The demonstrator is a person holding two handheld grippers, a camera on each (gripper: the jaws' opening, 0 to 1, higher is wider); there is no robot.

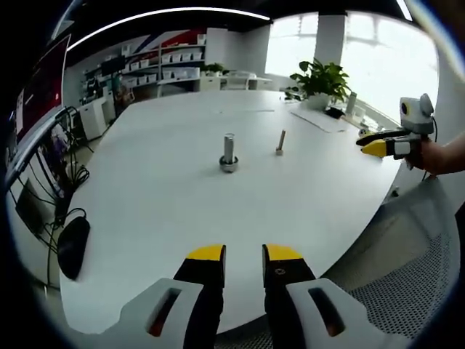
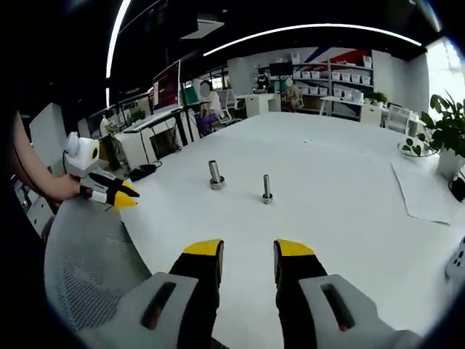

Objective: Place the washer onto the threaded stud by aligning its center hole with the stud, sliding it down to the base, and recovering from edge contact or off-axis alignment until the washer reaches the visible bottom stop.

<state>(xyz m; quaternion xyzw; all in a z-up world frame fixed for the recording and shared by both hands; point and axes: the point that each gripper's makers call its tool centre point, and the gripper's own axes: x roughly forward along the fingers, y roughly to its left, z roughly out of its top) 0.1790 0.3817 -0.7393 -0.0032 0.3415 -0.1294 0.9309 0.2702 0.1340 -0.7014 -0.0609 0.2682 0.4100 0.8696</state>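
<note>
You haven't really started: both your left gripper (image 1: 243,252) and right gripper (image 2: 248,249) sit slightly open, holding nothing, well back from the threaded stud (image 2: 267,188) on the table (image 2: 341,211); can't spot the washer.

Two upright studs (image 2: 215,174) (image 2: 267,188) on white table (image 2: 349,211), washers perhaps at bases.

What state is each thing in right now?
Left hand-held gripper: open, empty.
Right hand-held gripper: open, empty.
Thick stud: upright on the table, ring at its base.
Thin stud: upright, apart from it.
</note>
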